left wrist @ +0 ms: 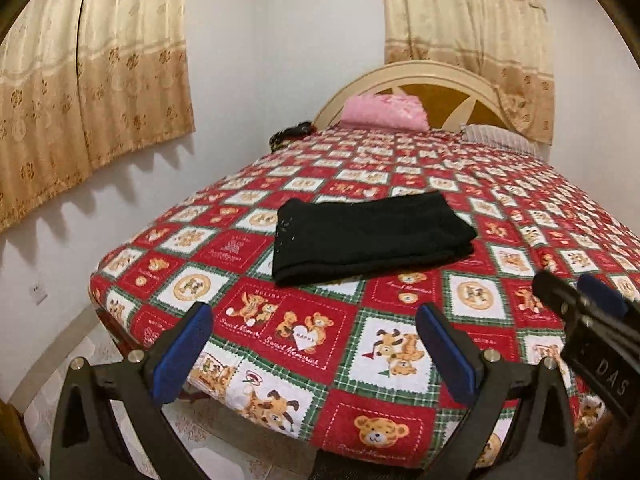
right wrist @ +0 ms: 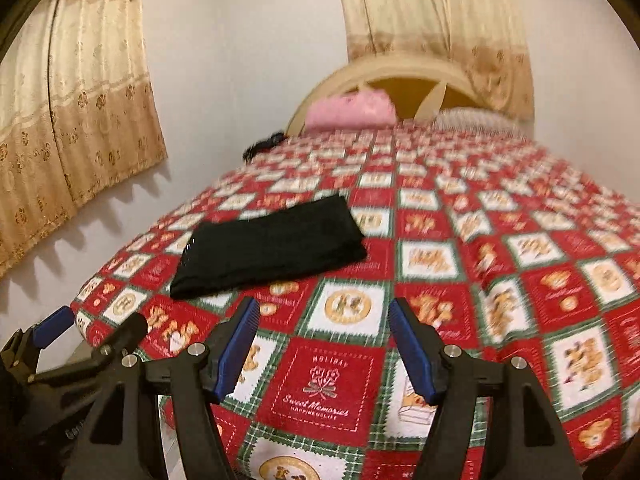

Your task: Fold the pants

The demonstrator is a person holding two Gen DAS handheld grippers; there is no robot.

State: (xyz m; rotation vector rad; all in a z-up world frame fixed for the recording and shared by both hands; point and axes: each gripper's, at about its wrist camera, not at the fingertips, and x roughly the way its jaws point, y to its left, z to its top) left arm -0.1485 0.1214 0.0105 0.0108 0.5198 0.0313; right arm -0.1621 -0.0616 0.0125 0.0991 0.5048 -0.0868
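Left wrist view: black pants [left wrist: 372,236] lie folded flat on bedspread [left wrist: 304,344] | I hold left gripper [left wrist: 312,344] and right gripper [right wrist: 320,344] spread, empty, well short | fold looks finished

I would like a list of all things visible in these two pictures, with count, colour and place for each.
pants: one, black, folded flat on the bedspread, nearer the foot of the bed
bedspread: one, red, white and green teddy-bear squares, covering the bed
pillow: one, pink, against the headboard
headboard: one, cream and tan, far end of the bed
curtains: two sets, beige, on the walls
left tongs: one, black with blue pads, open, empty
right tongs: one, black with blue pads, open, empty
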